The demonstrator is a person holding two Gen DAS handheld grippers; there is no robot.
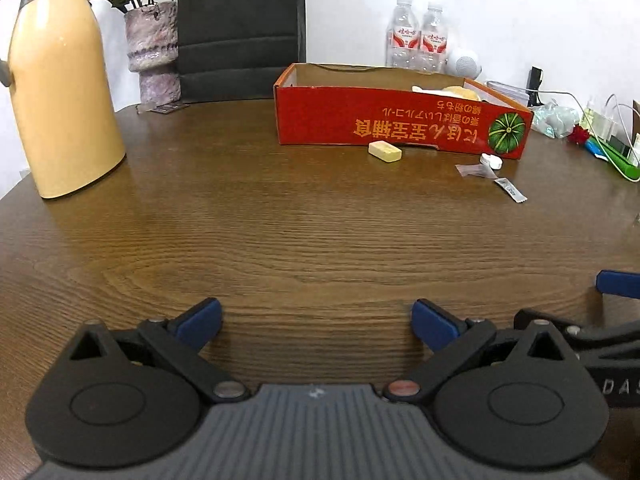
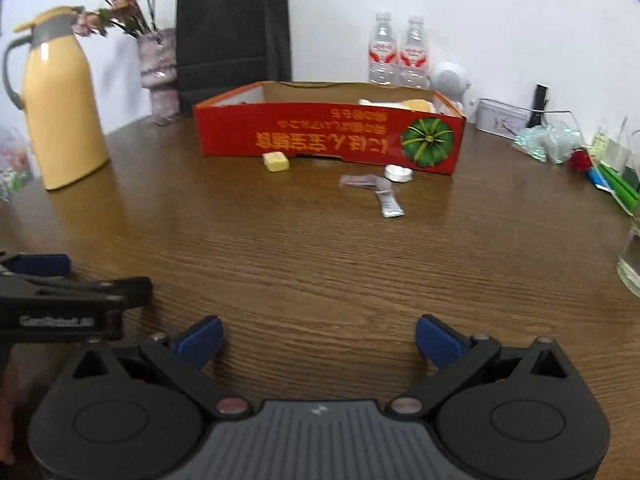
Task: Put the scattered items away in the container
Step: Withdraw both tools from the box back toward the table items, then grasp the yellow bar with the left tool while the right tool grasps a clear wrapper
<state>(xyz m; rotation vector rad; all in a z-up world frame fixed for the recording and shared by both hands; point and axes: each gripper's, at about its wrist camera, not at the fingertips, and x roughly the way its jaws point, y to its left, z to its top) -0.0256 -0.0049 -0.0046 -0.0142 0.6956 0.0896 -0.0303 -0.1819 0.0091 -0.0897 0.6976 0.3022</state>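
A shallow red cardboard box (image 1: 384,124) (image 2: 320,136) stands at the far side of the round wooden table, with pale items inside at its right end. In front of it lie a pale yellow block (image 1: 385,150) (image 2: 276,161), a small white round case (image 1: 491,160) (image 2: 397,173), a clear wrapper (image 1: 475,169) (image 2: 365,182) and a silver sachet (image 1: 510,189) (image 2: 389,204). My left gripper (image 1: 316,322) is open over bare wood near the front edge, well short of these items. My right gripper (image 2: 319,340) is open beside it, nothing between its fingers.
A yellow thermos jug (image 1: 60,92) (image 2: 64,104) stands at the left. A vase with dried flowers (image 1: 152,52) and a black paper bag (image 1: 240,28) sit behind. Two water bottles (image 2: 398,54), a white speaker, a tin and desk clutter (image 2: 560,144) line the right back. A glass (image 2: 634,256) stands at the right edge.
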